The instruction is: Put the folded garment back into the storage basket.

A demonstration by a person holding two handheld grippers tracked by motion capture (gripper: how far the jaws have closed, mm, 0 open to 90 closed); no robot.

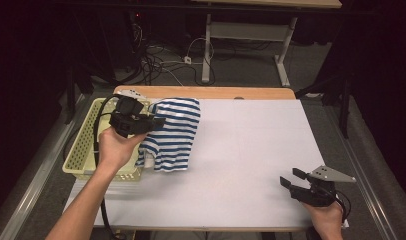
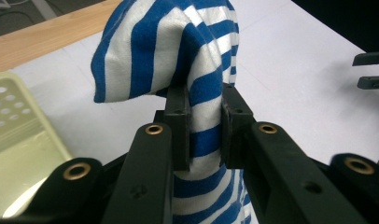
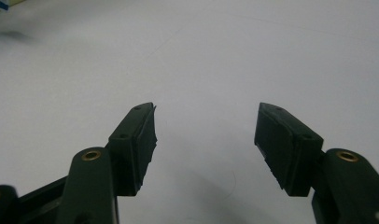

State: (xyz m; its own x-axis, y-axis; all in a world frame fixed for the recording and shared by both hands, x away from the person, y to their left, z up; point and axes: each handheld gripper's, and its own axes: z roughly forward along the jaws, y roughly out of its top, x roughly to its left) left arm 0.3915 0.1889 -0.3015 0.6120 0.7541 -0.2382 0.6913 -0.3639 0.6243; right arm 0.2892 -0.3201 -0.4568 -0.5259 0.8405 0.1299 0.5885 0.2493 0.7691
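Observation:
A blue-and-white striped shirt [image 1: 176, 132] hangs bunched over the left part of the white table cover [image 1: 251, 150], its lower end resting on the cover beside the basket. My left gripper [image 1: 158, 121] is shut on a fold of this shirt [image 2: 197, 60]; the cloth is pinched between both pads [image 2: 180, 126] and rises above them. At the near right corner my right gripper [image 1: 289, 178] rests low over the cover, open, with nothing between its jaws [image 3: 204, 140]. The right gripper's fingertips [image 2: 372, 70] show far off in the left gripper view.
A pale yellow perforated basket [image 1: 86, 145] stands at the table's left edge, under my left hand. A wooden strip [image 1: 241, 93] runs along the far edge. Cables and a desk frame [image 1: 208, 45] lie on the floor beyond.

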